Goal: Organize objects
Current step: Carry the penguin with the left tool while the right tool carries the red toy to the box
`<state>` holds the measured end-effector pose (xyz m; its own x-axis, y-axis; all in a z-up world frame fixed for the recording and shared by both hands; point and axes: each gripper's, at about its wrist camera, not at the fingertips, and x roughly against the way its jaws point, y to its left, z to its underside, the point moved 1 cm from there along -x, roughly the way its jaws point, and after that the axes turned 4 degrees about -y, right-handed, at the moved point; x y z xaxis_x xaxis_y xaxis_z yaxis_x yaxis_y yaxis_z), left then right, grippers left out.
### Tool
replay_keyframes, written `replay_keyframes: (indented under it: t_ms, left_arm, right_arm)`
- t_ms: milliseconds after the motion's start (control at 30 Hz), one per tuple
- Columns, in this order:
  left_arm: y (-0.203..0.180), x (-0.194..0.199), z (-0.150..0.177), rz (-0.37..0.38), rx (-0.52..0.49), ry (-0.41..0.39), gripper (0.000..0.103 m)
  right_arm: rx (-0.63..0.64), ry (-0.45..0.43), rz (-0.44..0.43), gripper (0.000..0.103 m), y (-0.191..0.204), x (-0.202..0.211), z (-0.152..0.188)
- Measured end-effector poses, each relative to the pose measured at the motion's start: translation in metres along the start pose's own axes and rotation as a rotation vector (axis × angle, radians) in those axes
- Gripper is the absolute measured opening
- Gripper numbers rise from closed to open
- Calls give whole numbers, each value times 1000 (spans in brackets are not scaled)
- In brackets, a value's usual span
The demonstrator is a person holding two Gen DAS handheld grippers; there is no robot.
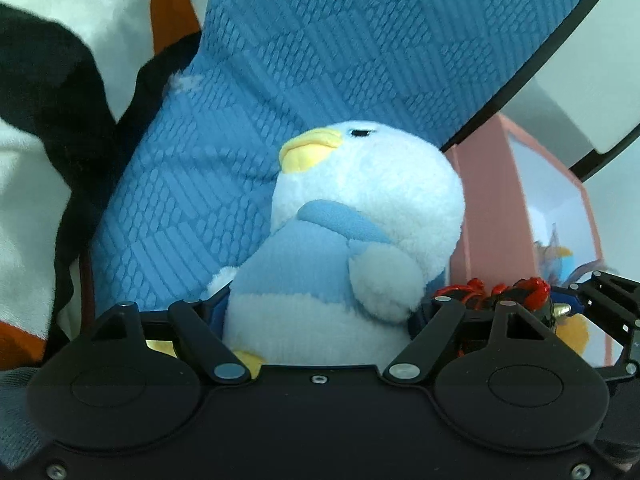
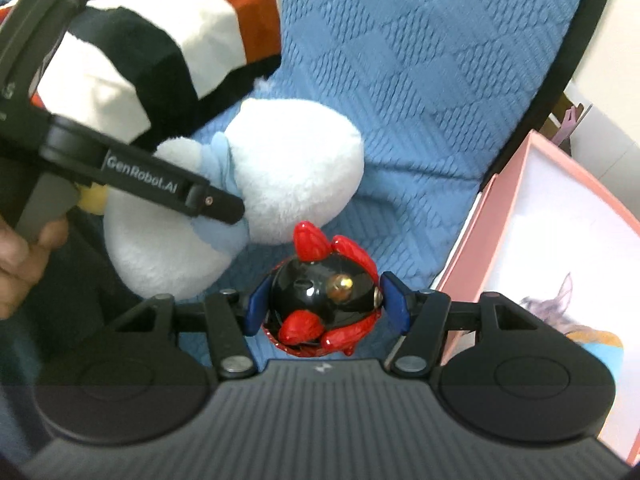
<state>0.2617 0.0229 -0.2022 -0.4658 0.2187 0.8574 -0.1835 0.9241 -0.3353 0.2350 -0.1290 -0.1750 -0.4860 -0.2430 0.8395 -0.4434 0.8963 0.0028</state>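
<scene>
blue plush penguin [image 1: 344,240] | clamped in left hand-held gripper [image 1: 320,312]

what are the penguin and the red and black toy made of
Penguin: soft plush fabric, matte; its surface is fuzzy pile and dents under the left gripper. Red and black toy: looks hard, probably glazed ceramic or plastic; sharp bright highlights on its glossy shell, held in the right gripper.

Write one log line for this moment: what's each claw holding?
left claw: shut on penguin plush | right claw: shut on red-and-black figurine | below: blue cushion | nearby: pink box
</scene>
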Motion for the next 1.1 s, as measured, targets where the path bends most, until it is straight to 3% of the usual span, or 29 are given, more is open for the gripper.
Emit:
replay_keyframes:
  t_ms: [333, 633, 867, 1100]
  left_arm:
    - [-44, 29, -29, 57, -8, -30, 76]
    - [-117, 59, -50, 118, -94, -85, 76]
    - [-192, 54, -45, 163, -197, -92, 76]
    - [-252, 18, -20, 192, -276, -60, 76]
  right_arm:
    - [-37, -79, 61, 62, -37, 47, -18]
    - [-72, -136, 159, 62, -83, 94, -15]
    - [-154, -157, 239, 62, -129, 118, 13]
    - [-224, -141, 296, 62, -164, 118, 56]
